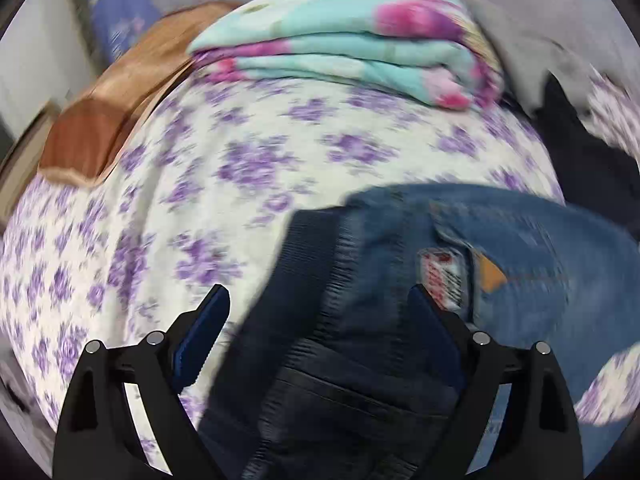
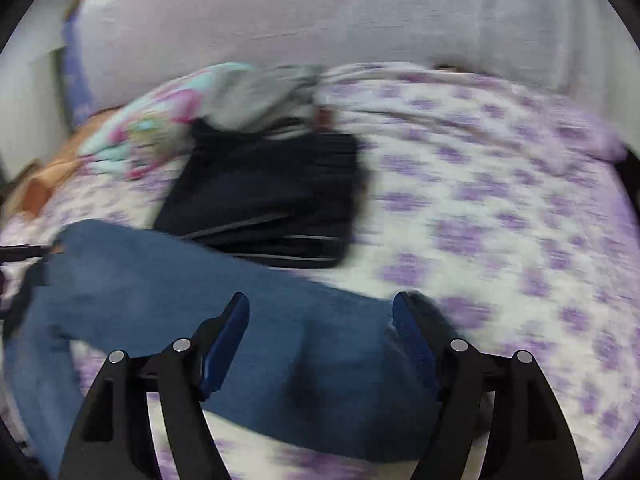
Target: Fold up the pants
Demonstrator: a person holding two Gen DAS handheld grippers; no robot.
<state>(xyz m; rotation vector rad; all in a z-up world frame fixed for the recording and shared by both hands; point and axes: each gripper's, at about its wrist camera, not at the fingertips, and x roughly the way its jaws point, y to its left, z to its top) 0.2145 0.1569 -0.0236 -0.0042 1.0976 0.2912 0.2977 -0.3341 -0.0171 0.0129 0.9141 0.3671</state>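
Note:
Blue jeans [image 1: 520, 240] lie on a white bedsheet with purple flowers [image 1: 240, 168]. In the left wrist view their dark waistband end [image 1: 332, 320] with a white label sits between my fingers. My left gripper [image 1: 320, 300] is open around that waistband. In the right wrist view a jeans leg [image 2: 160, 280] stretches from the left to between the fingers. My right gripper [image 2: 320, 308] is open over the leg's end. Both views are blurred.
A folded turquoise and pink blanket [image 1: 340, 48] lies at the far side of the bed. A brown pillow [image 1: 120, 100] lies at the left. A folded dark garment [image 2: 264, 192] lies beyond the jeans, with a grey cloth [image 2: 256, 96] behind it.

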